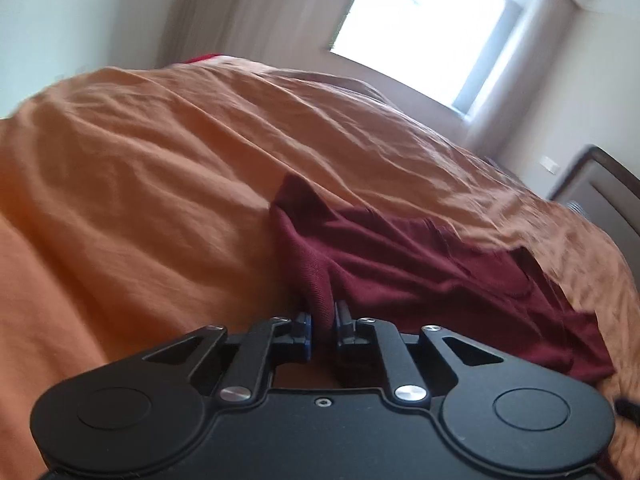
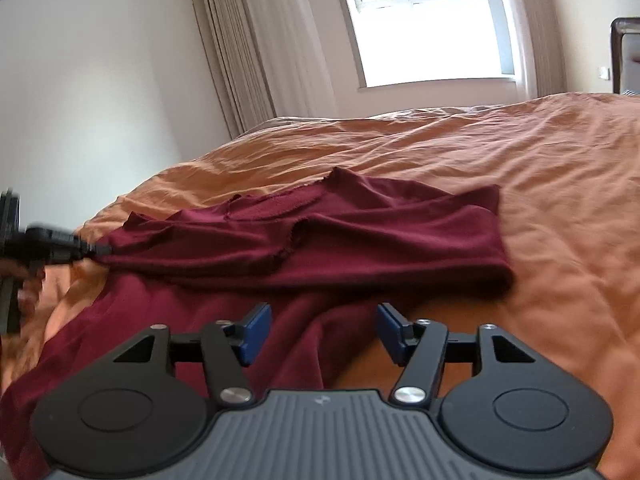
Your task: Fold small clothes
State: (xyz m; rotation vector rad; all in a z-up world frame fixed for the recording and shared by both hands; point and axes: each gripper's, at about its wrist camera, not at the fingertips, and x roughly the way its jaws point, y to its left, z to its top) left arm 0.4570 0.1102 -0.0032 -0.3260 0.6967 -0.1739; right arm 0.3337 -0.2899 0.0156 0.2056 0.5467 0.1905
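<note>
A dark red garment point(image 2: 320, 236) lies partly folded on the orange bed cover point(image 2: 540, 200). In the left wrist view my left gripper point(image 1: 322, 322) is shut on a bunched edge of the dark red garment point(image 1: 400, 264), which trails off to the right. The right wrist view shows that same left gripper point(image 2: 94, 250) at the far left, pinching the garment's left corner. My right gripper point(image 2: 323, 326) stands open just above the near part of the garment, with only loose cloth below its blue pads point(image 2: 256, 330).
The orange bed cover point(image 1: 140, 200) is wrinkled and fills most of both views. A window point(image 2: 432, 24) with beige curtains point(image 2: 264, 48) is behind the bed. A dark headboard point(image 1: 600, 188) stands at the right. A small red item point(image 1: 204, 58) shows past the bed's far edge.
</note>
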